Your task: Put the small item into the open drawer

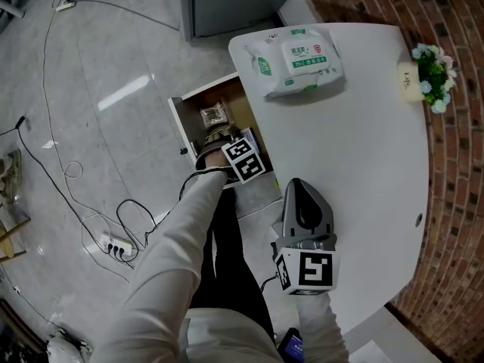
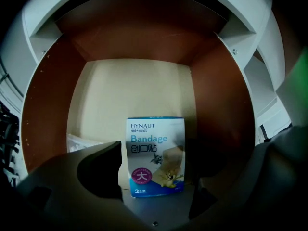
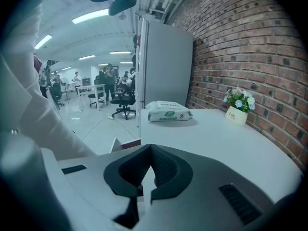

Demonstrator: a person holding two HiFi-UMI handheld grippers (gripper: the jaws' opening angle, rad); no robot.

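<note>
Within the drawer, left tongs clamp the upright bandage box; right tongs together.

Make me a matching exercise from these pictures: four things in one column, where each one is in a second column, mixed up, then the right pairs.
Things:
1. bandage box
2. pack of wipes
3. flower pot
4. power strip

Places:
A. on the floor
B. on the table, beside the brick wall
C. gripped in the left gripper, over the open drawer
D. on the table's corner next to the grey cabinet

Pairs: 1-C, 2-D, 3-B, 4-A.
</note>
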